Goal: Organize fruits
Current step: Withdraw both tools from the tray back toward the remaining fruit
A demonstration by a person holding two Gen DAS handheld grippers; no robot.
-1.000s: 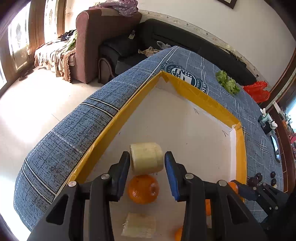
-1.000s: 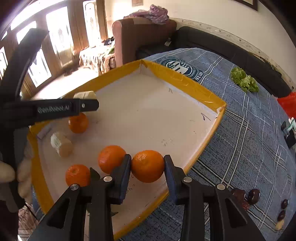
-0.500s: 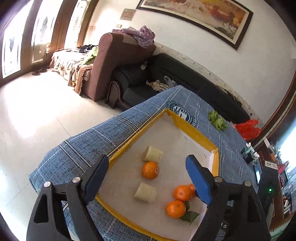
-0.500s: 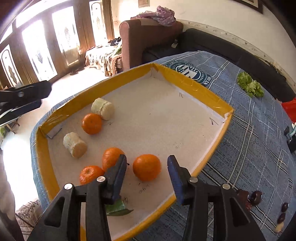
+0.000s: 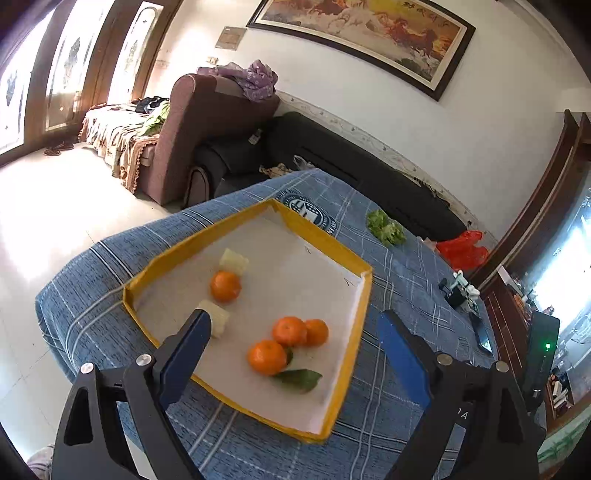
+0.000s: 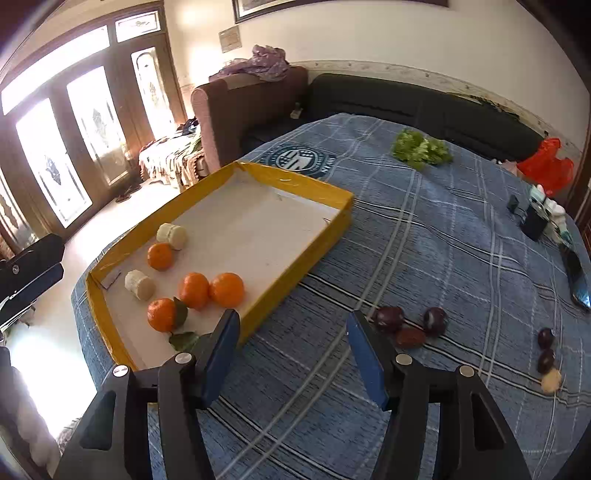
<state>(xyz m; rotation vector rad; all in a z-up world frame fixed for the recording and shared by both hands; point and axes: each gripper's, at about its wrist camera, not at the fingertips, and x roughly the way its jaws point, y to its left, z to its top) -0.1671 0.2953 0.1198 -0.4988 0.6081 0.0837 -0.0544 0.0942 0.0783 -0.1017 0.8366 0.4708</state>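
Left gripper [image 5: 293,356] jaws opening, nothing between them, right gripper [image 6: 291,354] likewise opening and empty, yellow-rimmed tray [image 6: 295,181] beyond, long axis running away from both, four oranges [image 6: 226,290] and two pale cylinders [image 6: 139,284] lying sideways at its near end, dark plums [image 6: 389,318] right of tray.

- We see a blue plaid tablecloth [image 6: 424,258] spread over the table, with a round crest emblem [image 6: 301,159] printed near its far end.
- A bunch of green lettuce [image 6: 421,149] lies on the cloth near the far edge.
- A red plastic bag [image 6: 546,164] sits by the far right corner.
- A dark phone [image 6: 578,277] lies flat near the right edge.
- Behind the table we find a black sofa [image 6: 406,101] along the wall and a brown armchair [image 6: 243,107] with purple cloth [image 6: 264,62] draped on top.
- A framed horse painting [image 5: 362,35] hangs on the white wall.
- Glazed wooden doors [image 6: 81,122] let in bright light.
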